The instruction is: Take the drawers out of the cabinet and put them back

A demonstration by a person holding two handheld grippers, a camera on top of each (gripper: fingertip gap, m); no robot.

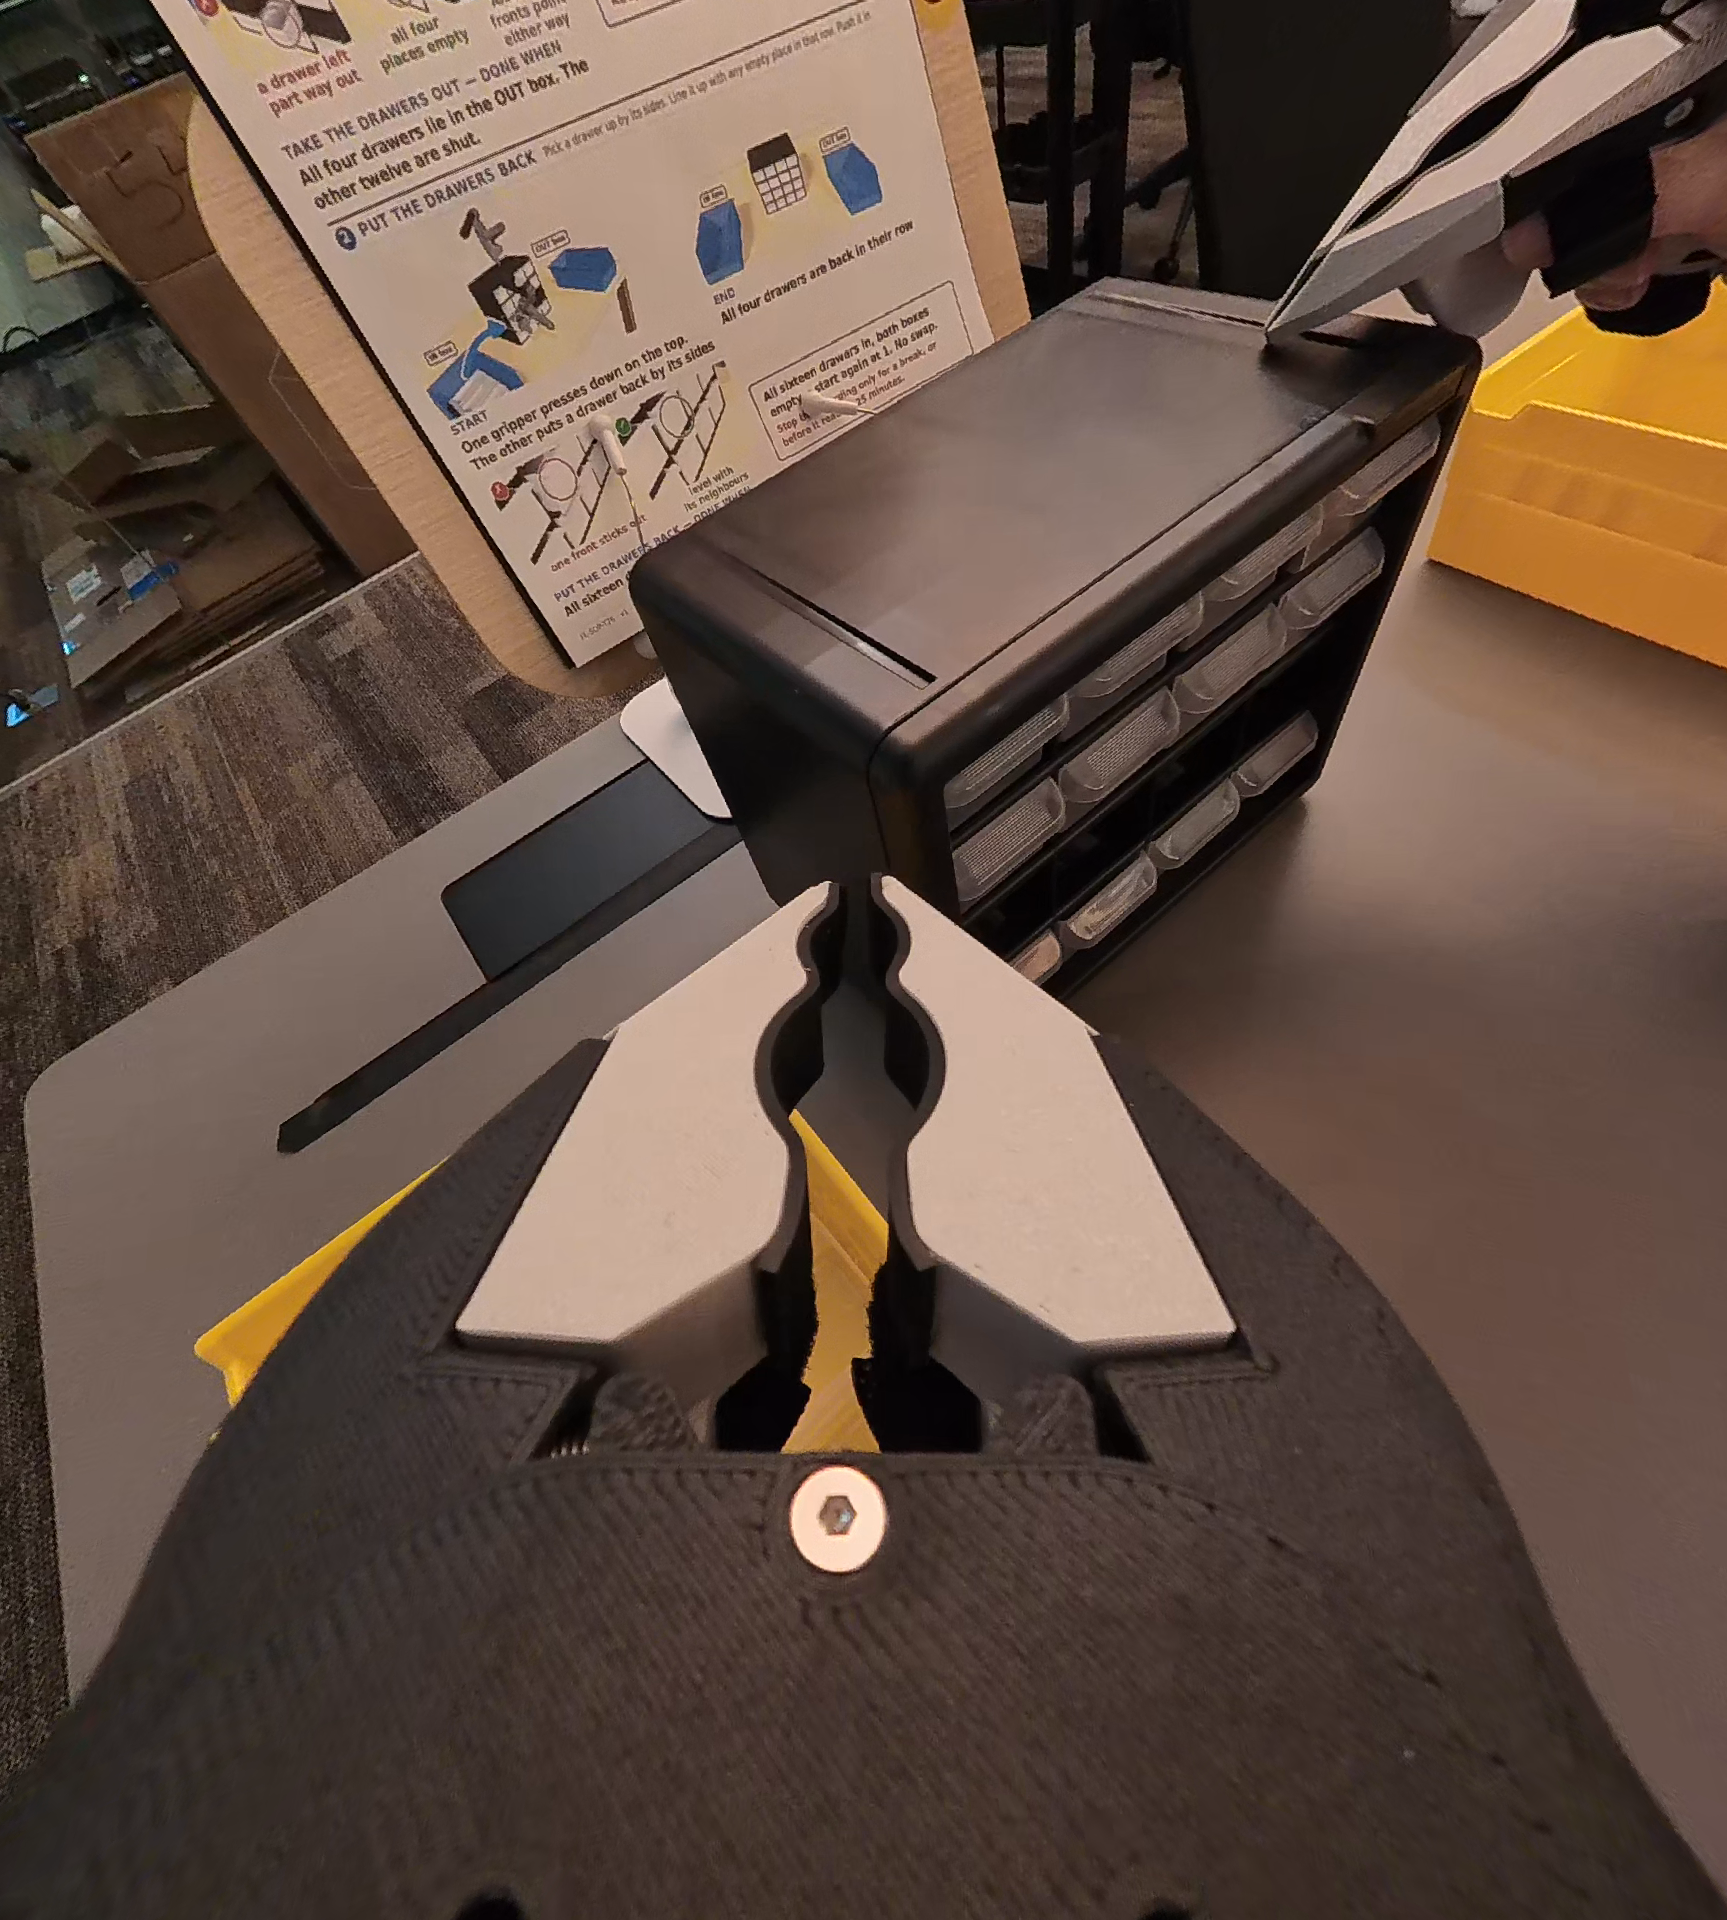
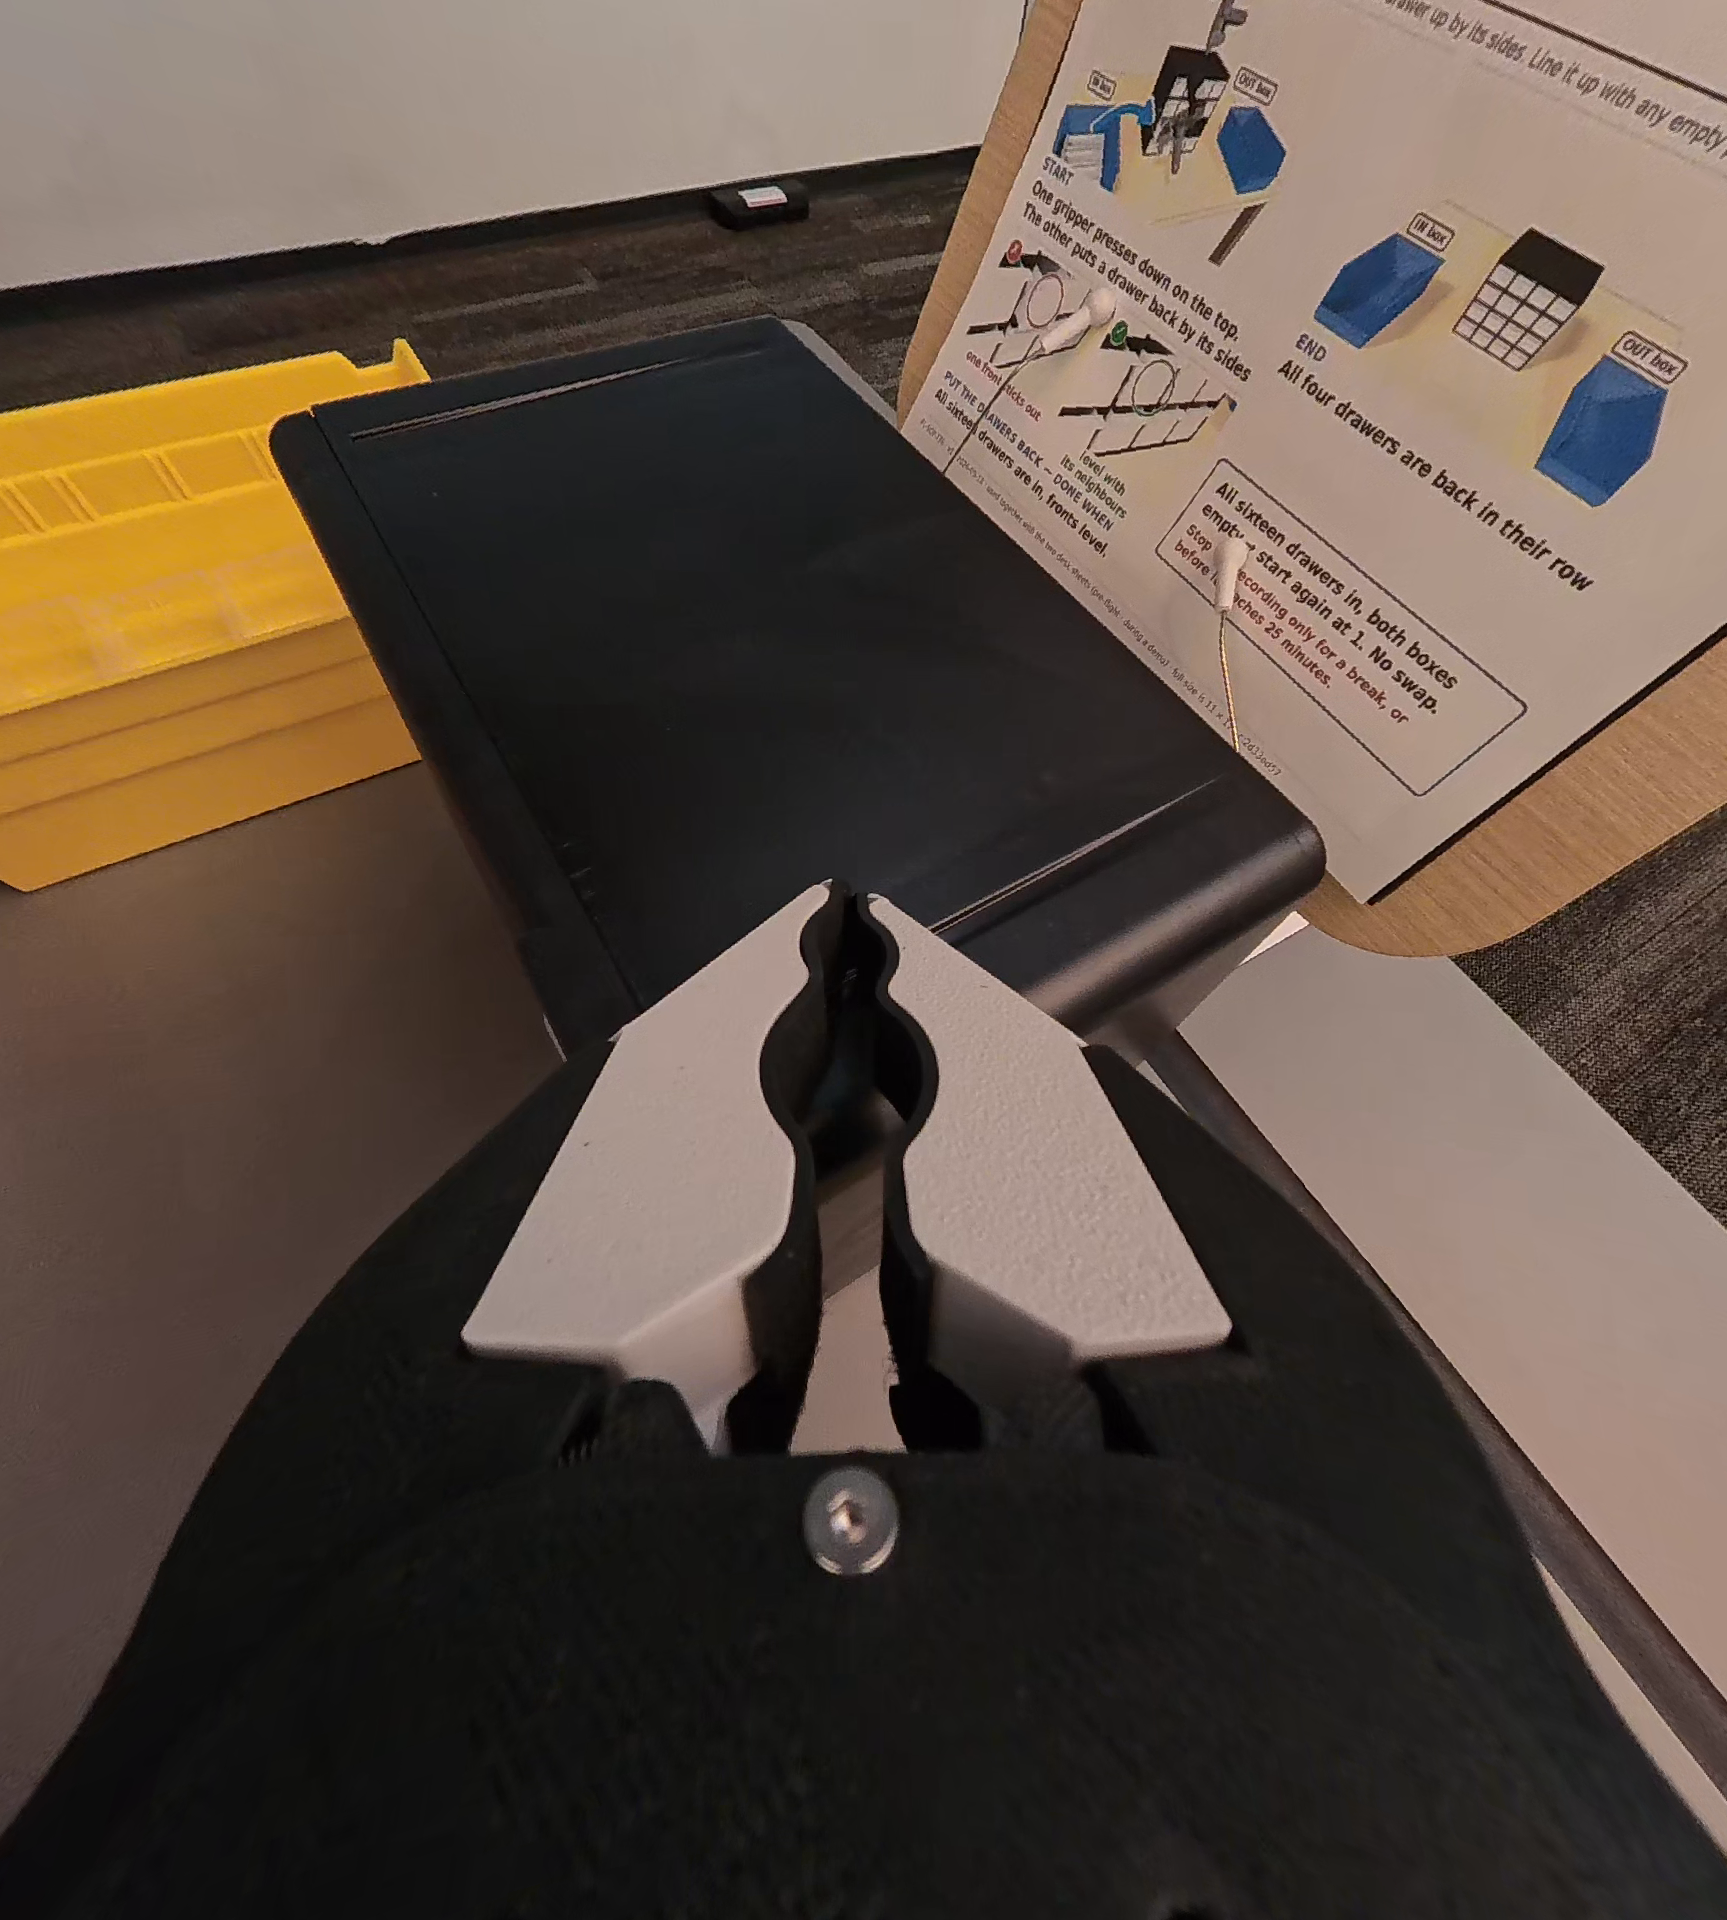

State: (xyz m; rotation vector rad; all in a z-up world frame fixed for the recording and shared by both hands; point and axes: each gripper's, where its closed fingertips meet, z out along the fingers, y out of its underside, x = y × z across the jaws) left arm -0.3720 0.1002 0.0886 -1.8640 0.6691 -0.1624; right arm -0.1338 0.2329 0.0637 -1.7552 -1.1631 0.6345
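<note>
The black cabinet (image 1: 1025, 499) stands on the grey table, its clear drawers (image 1: 1119, 748) facing right in the left wrist view. One row of slots (image 1: 1150, 790) looks dark and empty. My left gripper (image 1: 854, 896) is shut and empty, hovering over a yellow bin (image 1: 246, 1340) just short of the cabinet's near corner. My right gripper (image 2: 848, 896) is shut, with its tips resting on the cabinet top (image 2: 786, 623) near its end. It also shows in the left wrist view (image 1: 1290, 324), touching the top's far corner. Faint clear shapes lie in the yellow bin (image 2: 111, 623).
A second yellow bin (image 1: 1617, 499) sits on the table beyond the cabinet. An instruction poster on a wooden board (image 1: 630, 312) stands behind the cabinet and also shows in the right wrist view (image 2: 1358, 416). A black strip (image 1: 526, 935) lies on the table's left part. Carpet floor (image 1: 111, 831) lies beyond the table edge. My hands' fingertips stand some 30 cm from each other.
</note>
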